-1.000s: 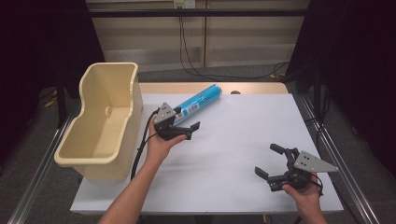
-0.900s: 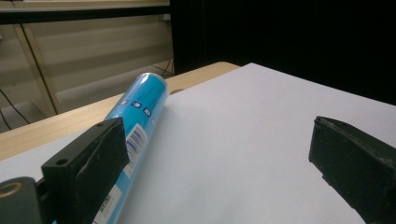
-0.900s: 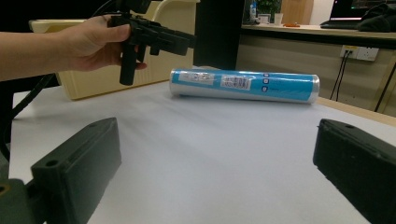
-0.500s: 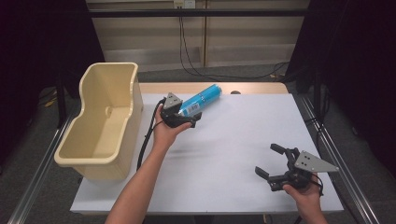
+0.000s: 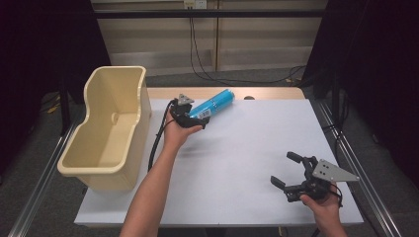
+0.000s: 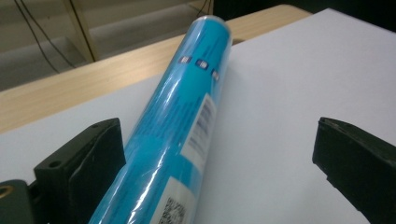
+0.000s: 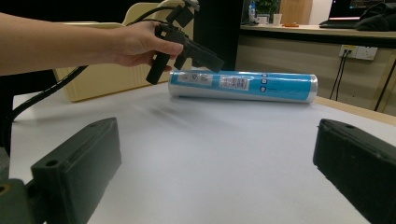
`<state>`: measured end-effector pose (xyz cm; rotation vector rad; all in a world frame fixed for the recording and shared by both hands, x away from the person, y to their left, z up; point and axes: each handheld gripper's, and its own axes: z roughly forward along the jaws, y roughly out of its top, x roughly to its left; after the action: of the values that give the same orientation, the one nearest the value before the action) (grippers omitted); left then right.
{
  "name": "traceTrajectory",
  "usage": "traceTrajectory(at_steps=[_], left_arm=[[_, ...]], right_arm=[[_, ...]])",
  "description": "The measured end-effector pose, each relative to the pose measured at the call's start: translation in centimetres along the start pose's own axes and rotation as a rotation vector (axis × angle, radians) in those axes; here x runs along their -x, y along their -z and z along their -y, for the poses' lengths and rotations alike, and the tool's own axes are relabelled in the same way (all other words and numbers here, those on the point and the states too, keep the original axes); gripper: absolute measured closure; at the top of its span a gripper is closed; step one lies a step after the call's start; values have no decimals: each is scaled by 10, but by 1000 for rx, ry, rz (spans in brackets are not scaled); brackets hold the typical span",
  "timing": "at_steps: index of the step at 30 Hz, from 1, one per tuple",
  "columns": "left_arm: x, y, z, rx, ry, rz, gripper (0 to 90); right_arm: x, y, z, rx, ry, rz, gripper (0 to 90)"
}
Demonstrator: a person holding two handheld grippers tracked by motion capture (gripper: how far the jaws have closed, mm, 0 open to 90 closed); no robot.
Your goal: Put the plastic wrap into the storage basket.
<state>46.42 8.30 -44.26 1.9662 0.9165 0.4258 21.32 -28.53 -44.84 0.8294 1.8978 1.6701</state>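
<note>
A blue plastic-wrapped roll point(image 5: 213, 103) lies on its side at the back of the white table point(image 5: 247, 143). My left gripper point(image 5: 196, 118) is open at the roll's near end, with its jaws on either side of it. In the left gripper view the roll point(image 6: 182, 126) runs away between the jaws, close to the left one, which are not closed on it. My right gripper point(image 5: 286, 172) is open above the table's front right, with nothing between its jaws. From the right gripper view the roll point(image 7: 243, 86) lies across the far side, and the left gripper point(image 7: 196, 51) hangs over its left end.
A large cream plastic tub point(image 5: 111, 131) stands along the table's left edge, beside the left arm. A wooden strip point(image 5: 267, 93) borders the table's back edge. Metal rails run down both sides of the table.
My left gripper has moved back and to the right, up to the roll's near end, and now straddles it. The right gripper has stayed in place.
</note>
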Motion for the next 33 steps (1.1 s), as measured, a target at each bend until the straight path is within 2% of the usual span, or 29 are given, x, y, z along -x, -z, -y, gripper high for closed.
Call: traceTrajectory(at_steps=[1,4,6,7,10,13,14,15,18,19,22,24,28,29,30,33], left_arm=[[-2,-2,1,-40,-10,-5,32],[-3,-5,2,-59,-2,-11,40],[-6,-7,3,-92,-13,-42,43],[-7,-7,4,-107,-16,-41,47],[-11,-9,7,-156,-29,-72,63],[-14,-10,9,-171,-27,-76,72],[-16,-11,11,-207,-63,-96,89],[-16,-11,11,-216,-82,-97,97],[-17,-11,11,-220,-86,-98,120],[-17,-10,11,-219,-87,-101,174],[-19,-9,11,-217,-72,-103,224],[-20,-9,11,-229,-93,-108,239],[-19,-12,12,-228,-98,-129,236],[-20,-12,11,-245,-126,-129,236],[-20,-12,12,-249,-134,-132,242],[-21,-13,12,-250,-135,-132,248]], right_arm=[[0,0,0,0,-3,-1,8],[0,0,0,0,-3,-2,8],[0,0,0,-1,-1,0,8],[0,0,0,-1,-3,-1,8],[0,0,0,-2,-2,-1,8],[0,0,0,-4,-3,-2,8],[0,0,0,-6,-1,-3,8],[0,0,0,-6,-1,-3,8],[0,0,0,-8,-2,-3,8],[1,0,0,-7,-1,-4,8],[0,0,0,-9,-3,-3,8],[0,0,0,-9,1,-5,8],[0,1,0,-5,3,-3,8],[0,1,0,-5,3,-3,8],[1,1,0,-6,3,-3,8],[0,1,0,-8,4,-4,8]])
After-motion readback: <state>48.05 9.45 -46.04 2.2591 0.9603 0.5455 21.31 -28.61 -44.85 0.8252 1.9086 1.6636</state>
